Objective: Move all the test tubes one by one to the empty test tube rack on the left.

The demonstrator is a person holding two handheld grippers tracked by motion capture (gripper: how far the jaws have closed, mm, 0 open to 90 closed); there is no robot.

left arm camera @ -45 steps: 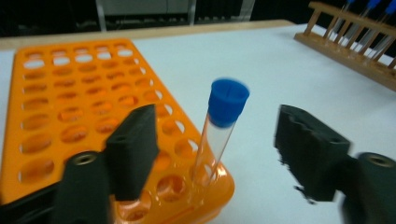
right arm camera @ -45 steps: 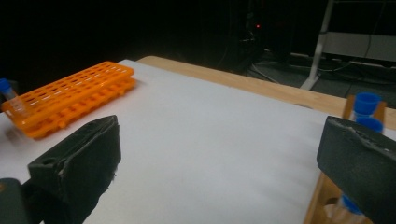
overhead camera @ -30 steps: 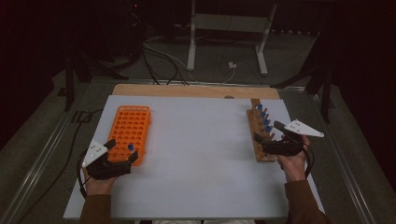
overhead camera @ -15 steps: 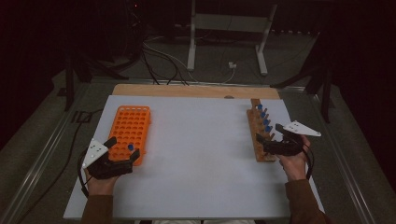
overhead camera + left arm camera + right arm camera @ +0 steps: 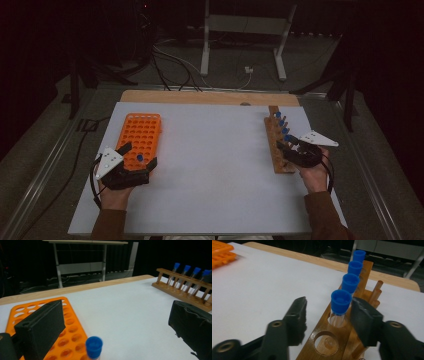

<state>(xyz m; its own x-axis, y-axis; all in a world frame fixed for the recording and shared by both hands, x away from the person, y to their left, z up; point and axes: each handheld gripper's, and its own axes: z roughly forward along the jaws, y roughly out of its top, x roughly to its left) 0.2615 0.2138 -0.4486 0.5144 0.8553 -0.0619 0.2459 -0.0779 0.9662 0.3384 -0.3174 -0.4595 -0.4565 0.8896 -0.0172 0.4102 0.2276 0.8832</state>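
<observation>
An orange tube rack (image 5: 142,134) lies at the table's left, with one blue-capped tube (image 5: 94,347) standing in a near hole. My left gripper (image 5: 139,155) is open, its wide jaws on either side of that tube without touching it. At the right stands a wooden rack (image 5: 276,147) with several blue-capped tubes (image 5: 350,281). My right gripper (image 5: 329,305) straddles the nearest tube (image 5: 340,301). Its jaws have just been closing on that tube. The right pad (image 5: 362,315) sits close beside the cap, while a clear gap separates the left pad (image 5: 299,312) from it, so the gripper is open.
A white board (image 5: 215,165) covers the table, with a wooden strip (image 5: 210,97) along its far edge. Two empty holes (image 5: 325,341) of the wooden rack lie nearest me. Metal stand legs (image 5: 205,50) and cables lie on the dark floor beyond.
The right gripper's jaws have narrowed around the nearest tube in the wooden rack, and that hand stays in place. The left gripper has shifted slightly away from me, over the orange rack.
</observation>
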